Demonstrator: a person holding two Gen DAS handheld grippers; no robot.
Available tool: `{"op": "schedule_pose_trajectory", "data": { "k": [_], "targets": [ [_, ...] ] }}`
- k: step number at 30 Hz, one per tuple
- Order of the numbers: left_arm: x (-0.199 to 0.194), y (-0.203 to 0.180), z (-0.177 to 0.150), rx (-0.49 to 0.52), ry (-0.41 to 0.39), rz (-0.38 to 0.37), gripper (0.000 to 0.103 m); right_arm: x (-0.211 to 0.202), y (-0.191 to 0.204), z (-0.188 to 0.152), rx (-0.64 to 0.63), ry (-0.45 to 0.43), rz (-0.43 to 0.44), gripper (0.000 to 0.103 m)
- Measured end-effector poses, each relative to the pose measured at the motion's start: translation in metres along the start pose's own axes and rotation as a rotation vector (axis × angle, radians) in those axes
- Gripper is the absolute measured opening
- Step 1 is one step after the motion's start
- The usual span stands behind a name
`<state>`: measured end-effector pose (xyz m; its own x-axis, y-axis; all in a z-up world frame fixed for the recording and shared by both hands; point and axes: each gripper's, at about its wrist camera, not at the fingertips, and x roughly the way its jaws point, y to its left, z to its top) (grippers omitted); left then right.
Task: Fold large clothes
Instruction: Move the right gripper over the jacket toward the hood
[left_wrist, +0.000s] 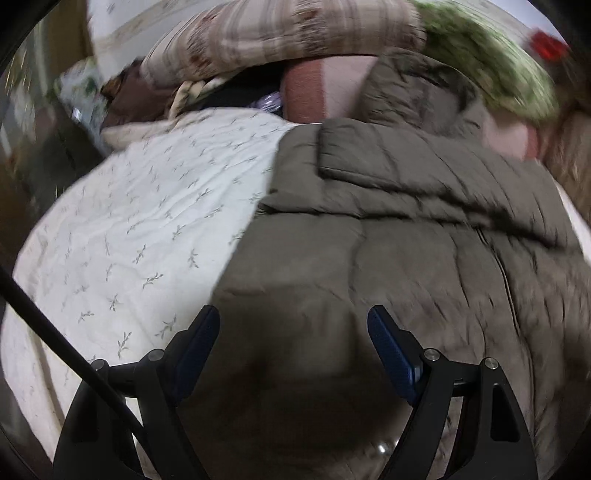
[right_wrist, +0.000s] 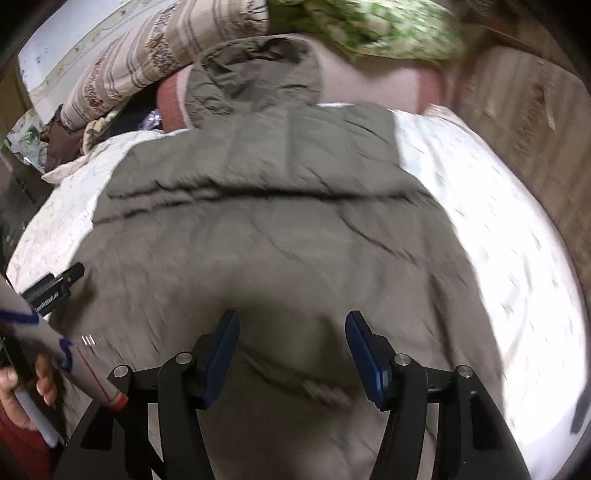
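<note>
The big olive-brown quilted puffer jacket (left_wrist: 388, 229) lies flat on the white bedsheet with small grey leaf print (left_wrist: 122, 229), its hood toward the pillows. The left gripper (left_wrist: 293, 354) is spread wide and holds nothing, low over the jacket's hem. The right gripper (right_wrist: 291, 354) is spread also and holds nothing, at the hem near the jacket's middle.

I think the risk is a shallow pinch: the padded cloth is thick and smooth, so a claw that closes on the top layer only may slip, and the fold would come out crooked. The frames are blurred (the hands seem to be moving fast), which makes a bad aim more likely.

Left of the jacket the sheet is bare. Behind the hood lie a beige striped pillow (right_wrist: 155, 48) and a green-patterned cushion (right_wrist: 380, 33). Right of the jacket a wooden wall (right_wrist: 528, 110) stands beside the bed.
</note>
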<state>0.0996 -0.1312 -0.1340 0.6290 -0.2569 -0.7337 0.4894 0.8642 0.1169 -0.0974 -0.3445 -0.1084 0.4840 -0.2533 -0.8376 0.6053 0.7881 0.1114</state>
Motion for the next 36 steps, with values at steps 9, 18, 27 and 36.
{"op": "schedule_pose_trajectory", "data": {
  "k": [9,18,27,36],
  "targets": [
    [-0.032,-0.027,-0.038,0.085,-0.014,-0.001,0.082,-0.017,-0.037,-0.052,0.063,0.022,-0.014,0.068],
    [-0.037,-0.025,-0.066,0.085,0.044,-0.002,0.082,-0.025,-0.022,-0.067,0.031,0.020,-0.019,0.072],
    [-0.062,-0.017,-0.032,0.041,0.010,-0.054,0.082,-0.023,-0.022,-0.075,0.022,0.050,-0.030,0.074],
    [-0.037,-0.005,0.035,-0.053,-0.029,-0.075,0.082,-0.035,-0.004,-0.044,0.056,0.010,0.051,0.074]
  ]
}}
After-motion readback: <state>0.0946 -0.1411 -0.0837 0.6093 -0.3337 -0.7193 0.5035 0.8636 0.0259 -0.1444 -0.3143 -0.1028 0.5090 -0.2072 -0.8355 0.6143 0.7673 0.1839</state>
